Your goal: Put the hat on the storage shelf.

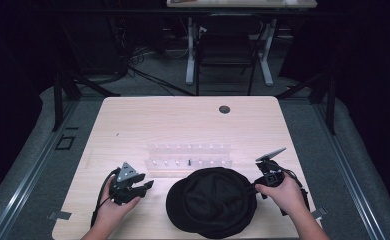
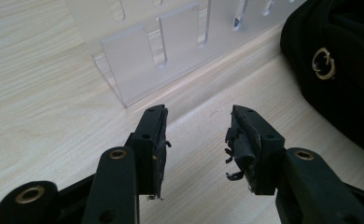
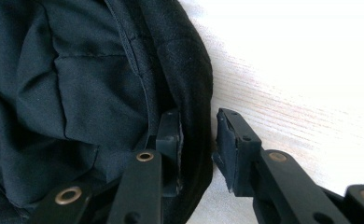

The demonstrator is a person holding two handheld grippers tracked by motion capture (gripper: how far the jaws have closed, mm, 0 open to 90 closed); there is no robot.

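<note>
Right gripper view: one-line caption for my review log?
Right gripper, fingers apart, straddling the rim of a black cap on a pale wooden table.

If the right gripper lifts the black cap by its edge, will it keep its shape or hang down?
The black cap will probably sag: its cloth lies creased and folded in the right gripper view. It looks light, being thin fabric. The right gripper has its jaws either side of the rim, so the far side would likely droop.

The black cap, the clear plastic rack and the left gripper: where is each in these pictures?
black cap [image 1: 210,202]: high view, crown.
clear plastic rack [image 2: 138,60]: left gripper view, front panel.
left gripper [image 2: 199,128]: left gripper view, between open jaws.
</note>
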